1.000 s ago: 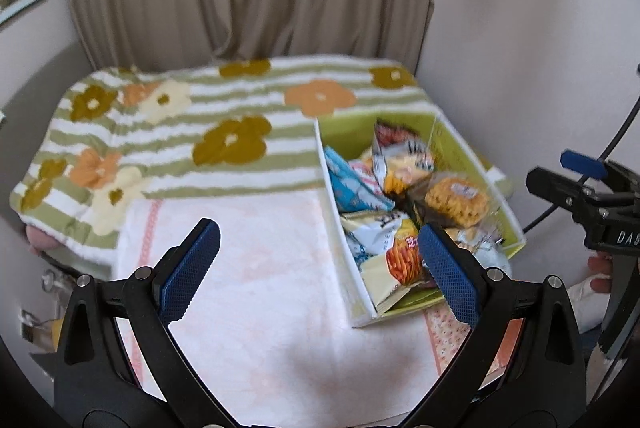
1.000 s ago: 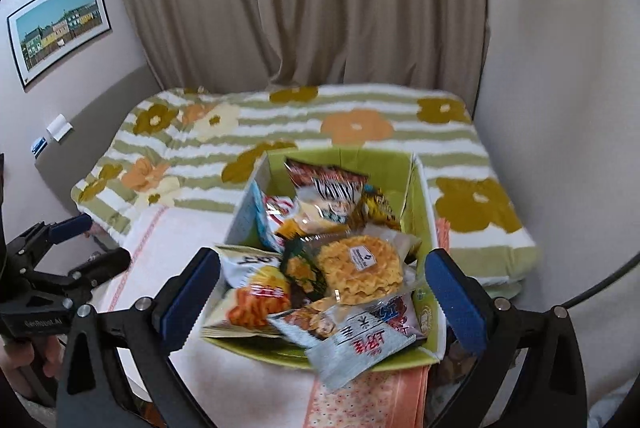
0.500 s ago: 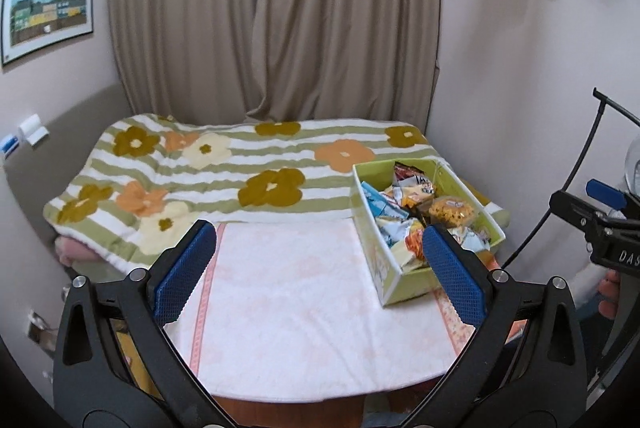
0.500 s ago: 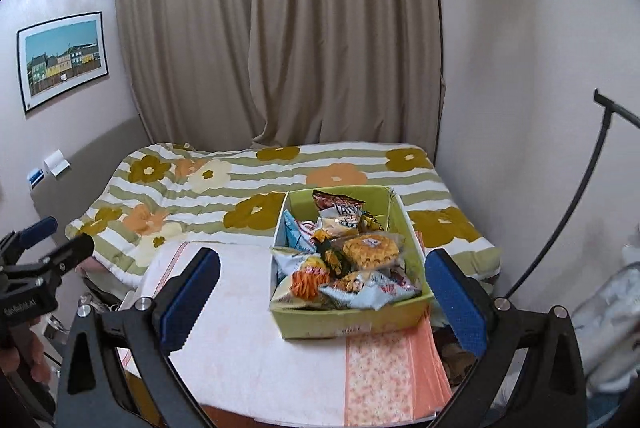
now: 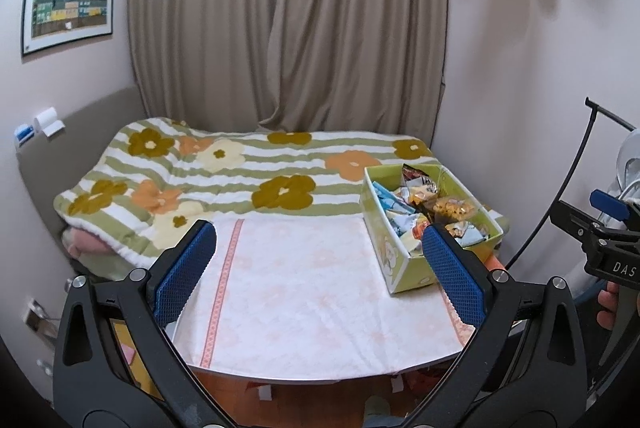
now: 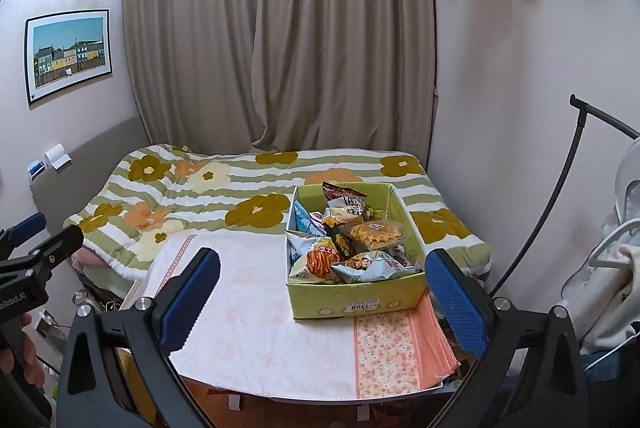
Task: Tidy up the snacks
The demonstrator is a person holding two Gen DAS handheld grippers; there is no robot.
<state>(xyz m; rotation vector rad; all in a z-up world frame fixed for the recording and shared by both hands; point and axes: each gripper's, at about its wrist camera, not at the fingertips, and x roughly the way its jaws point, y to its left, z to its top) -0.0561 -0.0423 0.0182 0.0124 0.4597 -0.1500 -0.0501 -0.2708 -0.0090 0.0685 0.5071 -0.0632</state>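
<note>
A light green cardboard box (image 6: 356,302) (image 5: 404,270) stands on the right side of a small table covered with a pale cloth (image 6: 248,324) (image 5: 304,288). Several snack packets (image 6: 352,240) (image 5: 424,204) fill it, among them a round yellow waffle snack (image 6: 374,233). My left gripper (image 5: 316,268) is open and empty, held back from the table's near edge. My right gripper (image 6: 320,292) is open too, nothing between its blue pads, pulled back in front of the box. Each gripper shows at the side of the other's view.
A bed with a striped flower blanket (image 6: 224,196) lies behind the table. Beige curtains (image 6: 280,48) hang at the back, a framed picture (image 6: 68,54) on the left wall. A black rack (image 6: 560,188) with white clothes (image 6: 616,268) stands right.
Both grippers have drawn back and up from the box, so the whole table and room now show. The box and snacks stayed put.
</note>
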